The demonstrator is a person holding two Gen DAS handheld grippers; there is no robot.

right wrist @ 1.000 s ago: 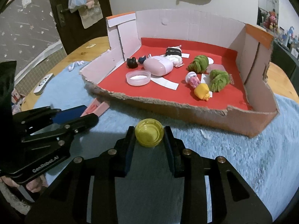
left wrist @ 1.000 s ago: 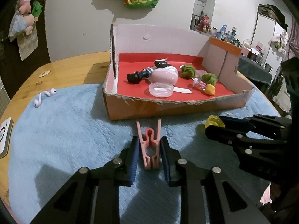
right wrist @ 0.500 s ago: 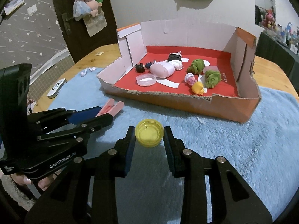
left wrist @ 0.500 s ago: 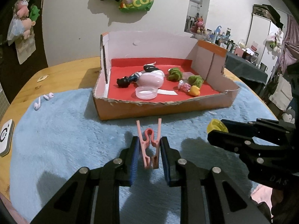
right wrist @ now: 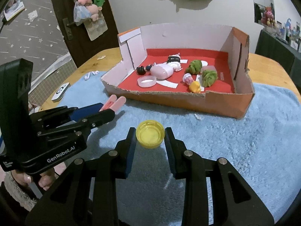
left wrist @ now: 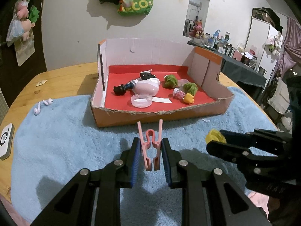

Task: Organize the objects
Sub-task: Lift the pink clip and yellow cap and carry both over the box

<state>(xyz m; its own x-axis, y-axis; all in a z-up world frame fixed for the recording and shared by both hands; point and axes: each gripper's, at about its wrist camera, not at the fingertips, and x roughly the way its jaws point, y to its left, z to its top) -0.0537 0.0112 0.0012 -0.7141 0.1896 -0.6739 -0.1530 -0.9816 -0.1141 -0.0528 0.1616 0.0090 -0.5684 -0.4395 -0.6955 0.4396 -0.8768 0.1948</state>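
Observation:
My left gripper is shut on a pink clothespin and holds it above the blue towel, in front of the cardboard box. The clothespin also shows in the right wrist view. My right gripper is shut on a yellow bottle cap, also held above the towel; the cap shows at the right of the left wrist view. The red-floored box holds a pink case, a clear lid, green toys and small figures.
Two white earbuds lie on the towel's left edge. A white device sits on the wooden table at far left. The box walls stand high at the back and sides, with a low torn front edge.
Both grippers have risen and drawn back from the box, each still holding its object. The box now looks smaller and farther away.

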